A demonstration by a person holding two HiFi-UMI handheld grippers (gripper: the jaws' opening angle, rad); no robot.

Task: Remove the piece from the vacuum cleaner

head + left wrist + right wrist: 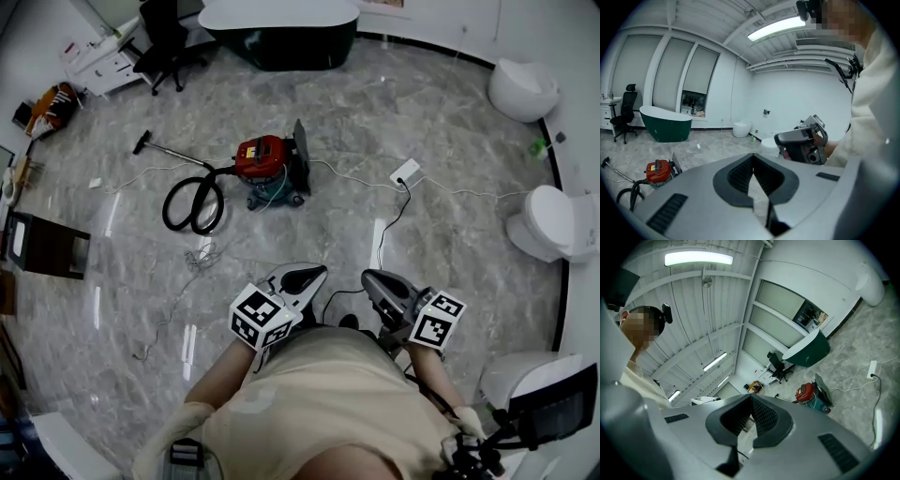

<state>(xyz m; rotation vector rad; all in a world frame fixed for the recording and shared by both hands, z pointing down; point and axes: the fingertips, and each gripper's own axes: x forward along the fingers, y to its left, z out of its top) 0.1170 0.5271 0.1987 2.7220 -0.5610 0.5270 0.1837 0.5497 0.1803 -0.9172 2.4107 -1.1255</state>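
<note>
**Both grippers shut and empty, vacuum cleaner well ahead**

Left gripper (298, 279) and right gripper (380, 283) are grey plastic with ribbed black pads. Both have their jaws together with nothing between. Each carries a cube (258, 317) of black-and-white square markers. The vacuum cleaner (270, 165) sits on the floor well ahead of both, slightly left of the left gripper. It has a glossy red body, a teal base and a looped black hose (192, 202). Its yellow label (652, 167) is too small to read. The floor (450, 141) is polished grey marble-look tile. A dark green bathtub (281, 37) stands beyond.

Grey marble floor (450, 122), green bathtub (281, 47), white walls (797, 93)
</note>
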